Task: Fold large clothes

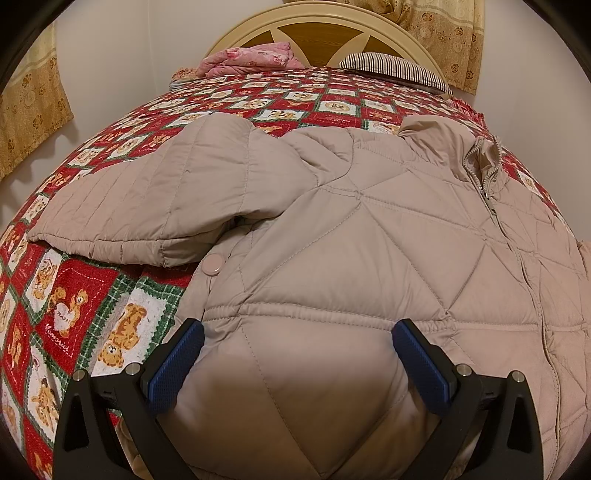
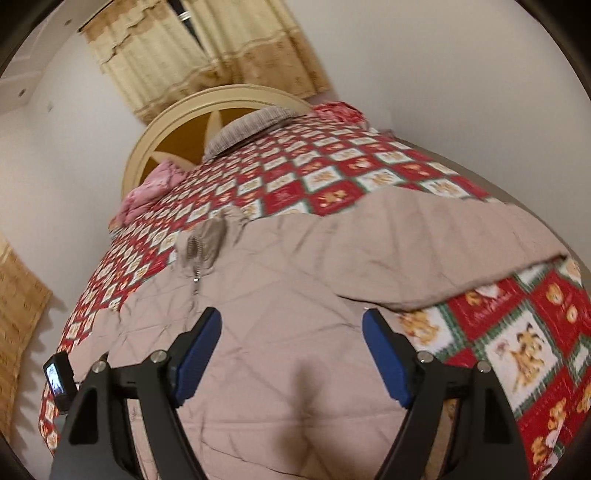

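A beige quilted jacket (image 1: 332,240) lies front up on the bed, zipped, its collar (image 1: 484,155) toward the headboard. One sleeve (image 1: 147,206) stretches out to the left. My left gripper (image 1: 297,328) hangs just over the lower left part of the jacket, jaws wide apart, puffy fabric bulging between the blue pads (image 1: 173,365) without being pinched. In the blurred right wrist view my right gripper (image 2: 292,315) is open over the jacket (image 2: 280,280), close to the armpit of the other sleeve (image 2: 443,251), which reaches out to the right. The collar (image 2: 207,240) lies further off.
A red patchwork blanket (image 1: 74,314) with bear prints covers the bed. By the cream headboard (image 1: 321,22) lie a pink bundle (image 1: 251,59) and a striped pillow (image 1: 395,68). Curtains (image 2: 166,55) hang behind. A small screen device (image 2: 55,376) shows at the lower left.
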{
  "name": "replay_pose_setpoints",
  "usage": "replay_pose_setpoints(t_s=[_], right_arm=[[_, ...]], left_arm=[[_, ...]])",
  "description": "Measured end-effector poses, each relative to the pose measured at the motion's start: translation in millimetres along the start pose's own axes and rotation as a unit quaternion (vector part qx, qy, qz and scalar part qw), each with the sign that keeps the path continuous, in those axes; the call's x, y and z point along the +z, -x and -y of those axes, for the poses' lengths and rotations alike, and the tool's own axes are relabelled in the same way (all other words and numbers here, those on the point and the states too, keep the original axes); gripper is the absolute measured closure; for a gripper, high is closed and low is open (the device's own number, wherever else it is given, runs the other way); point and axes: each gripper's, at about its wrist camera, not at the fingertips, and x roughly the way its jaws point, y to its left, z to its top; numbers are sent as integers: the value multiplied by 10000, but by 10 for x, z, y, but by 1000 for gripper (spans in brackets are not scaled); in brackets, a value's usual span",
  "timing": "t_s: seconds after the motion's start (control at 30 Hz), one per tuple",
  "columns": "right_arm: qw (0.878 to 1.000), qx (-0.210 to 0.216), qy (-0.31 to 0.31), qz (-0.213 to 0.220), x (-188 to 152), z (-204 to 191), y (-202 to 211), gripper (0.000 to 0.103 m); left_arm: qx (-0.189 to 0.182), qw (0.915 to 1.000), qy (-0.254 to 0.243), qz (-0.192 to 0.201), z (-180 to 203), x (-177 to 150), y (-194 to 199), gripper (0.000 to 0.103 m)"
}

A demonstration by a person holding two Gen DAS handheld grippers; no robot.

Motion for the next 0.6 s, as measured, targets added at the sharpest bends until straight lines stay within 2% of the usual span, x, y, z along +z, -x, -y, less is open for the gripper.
replay_pose_setpoints(t_s=[0.2,0.47,0.6], right_arm=[[9998,-136,-172,-24,-15,130,-32,21],[9992,-136,-210,-300,12,170,-300,21],[9989,-337,-279,-191,44,291,-272,21]], left_arm=[[2,10000,1,0,3,0,0,1],[4,10000,4,1,4,0,-1,1],[5,10000,5,0,5,0,0,1]])
